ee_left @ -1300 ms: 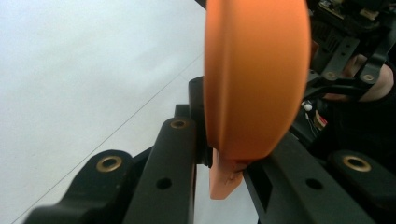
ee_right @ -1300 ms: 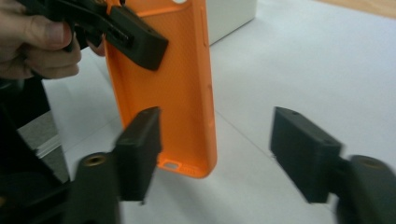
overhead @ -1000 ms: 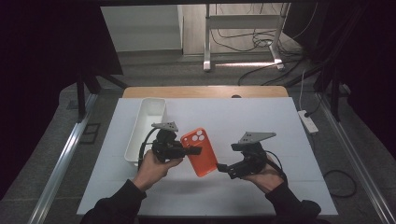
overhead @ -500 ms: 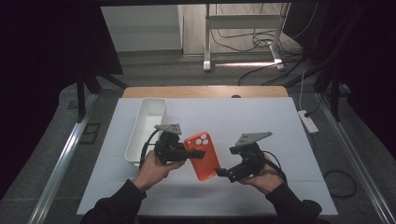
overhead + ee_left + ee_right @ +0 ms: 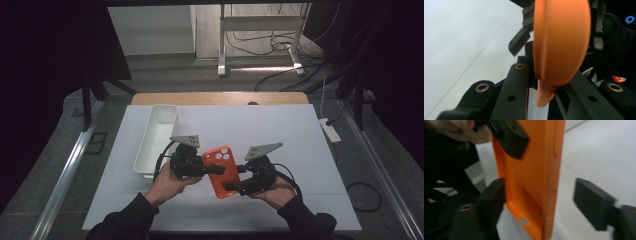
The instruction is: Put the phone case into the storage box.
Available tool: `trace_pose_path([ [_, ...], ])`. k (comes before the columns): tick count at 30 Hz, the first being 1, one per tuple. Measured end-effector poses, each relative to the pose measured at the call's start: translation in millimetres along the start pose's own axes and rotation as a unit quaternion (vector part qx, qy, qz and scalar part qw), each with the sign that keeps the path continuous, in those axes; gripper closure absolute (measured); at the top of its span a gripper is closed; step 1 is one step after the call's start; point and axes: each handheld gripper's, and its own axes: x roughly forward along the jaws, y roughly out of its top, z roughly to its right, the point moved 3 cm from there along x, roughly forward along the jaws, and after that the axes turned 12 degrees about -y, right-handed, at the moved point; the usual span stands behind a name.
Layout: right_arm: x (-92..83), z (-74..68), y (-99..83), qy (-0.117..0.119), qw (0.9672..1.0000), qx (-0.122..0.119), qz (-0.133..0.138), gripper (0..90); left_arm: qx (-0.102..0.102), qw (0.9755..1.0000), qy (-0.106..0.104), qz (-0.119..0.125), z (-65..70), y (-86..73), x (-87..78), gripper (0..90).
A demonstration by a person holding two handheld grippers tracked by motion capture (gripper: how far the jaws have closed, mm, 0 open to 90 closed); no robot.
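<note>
Hanging above the table, the orange phone case runs lengthwise toward the person, the left gripper clamped on its upper edge, while the right gripper, jaws just closing, straddles its lower end without pressing yet

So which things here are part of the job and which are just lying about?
In the job:
- orange phone case, held up off the table
- left claw, shut on the case
- right claw, jaws just closing around the case's lower end, one pad not yet touching

Lying about:
- white tray
- power strip on the floor
- white table
</note>
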Motion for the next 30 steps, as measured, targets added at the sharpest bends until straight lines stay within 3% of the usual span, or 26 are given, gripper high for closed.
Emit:
trace_pose_path([
  [8,2.4,-3.3,-1.1,0.04,0.9991,-0.011,-0.003,61.8,0.007,0.9999,-0.012,0.001,2.4,0.9,2.9,84.1],
  [13,2.9,-3.3,-3.0,0.081,0.9966,-0.01,-0.011,80.7,0.012,0.9989,-0.044,0.013,3.4,1.9,3.2,80.9],
  [15,2.5,-3.7,-3.2,0.096,0.9953,-0.015,-0.01,85.5,0.016,0.9994,-0.031,0.011,4.5,2.8,3.5,76.0],
  [17,1.2,-7.8,-2.1,0.081,0.9963,-0.027,-0.01,86.9,0.019,0.9995,-0.022,0.014,4.5,3.2,3.9,71.1],
  [20,0.9,-8.9,-1.2,0.051,0.998,-0.037,-0.005,87.2,0.03,0.9993,0.017,0.011,6.4,4.5,3.8,62.9],
  [22,0.8,-8.2,-1.3,0.036,0.9985,-0.042,-0.005,87.1,0.037,0.9986,0.037,0.01,6.9,5.2,3.2,50.9],
  [25,0.4,-5.9,-2.0,0.016,0.9989,-0.045,-0.004,86.9,0.031,0.9975,0.063,0.013,4.6,5.5,-0.4,41.6],
  [26,-0.1,-4.7,-2.2,0.008,0.999,-0.045,-0.002,86.9,0.031,0.9975,0.063,0.013,4.6,5.5,-0.4,38.0],
  [30,-3.1,-1.5,-1.9,-0.02,0.999,-0.04,0.007,86.9,0.031,0.9945,0.098,0.02,2.3,5.7,-5.0,28.6],
])
